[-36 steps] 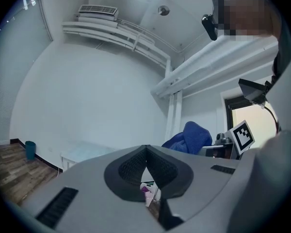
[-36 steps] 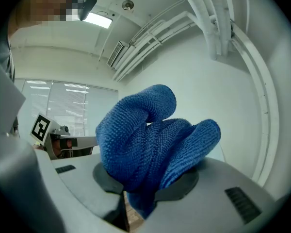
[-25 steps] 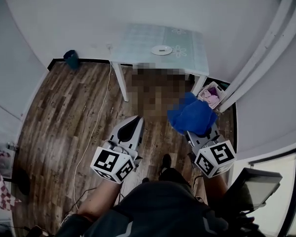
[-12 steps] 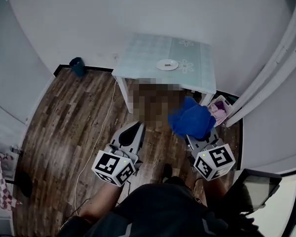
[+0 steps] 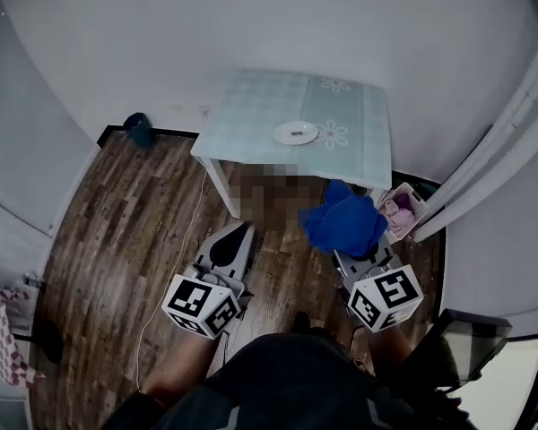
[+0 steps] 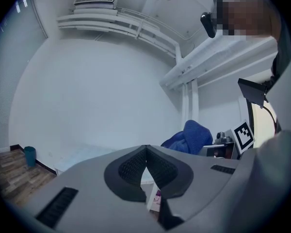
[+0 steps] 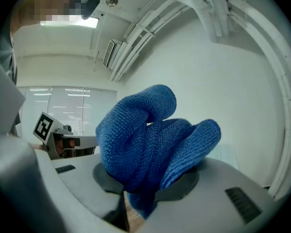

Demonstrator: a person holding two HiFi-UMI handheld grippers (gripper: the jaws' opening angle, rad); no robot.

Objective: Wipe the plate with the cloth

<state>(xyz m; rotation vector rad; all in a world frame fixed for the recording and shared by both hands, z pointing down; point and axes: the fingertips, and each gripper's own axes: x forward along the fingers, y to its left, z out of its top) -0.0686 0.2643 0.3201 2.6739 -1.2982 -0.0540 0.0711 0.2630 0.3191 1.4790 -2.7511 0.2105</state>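
A small white plate lies on the pale table by the far wall, well ahead of both grippers. My right gripper is shut on a bunched blue cloth, which fills the right gripper view above the jaws. My left gripper is shut, pads together, with nothing between them. Both grippers hang over the wooden floor, short of the table.
A small basket with pink and purple items stands on the floor beside the table's right leg. A dark teal bin sits against the wall at the left. A white cable runs across the wooden floor.
The table and plate have drawn closer and slid down in the head view. Both grippers keep their hold and stance; the cloth stays in the right one.
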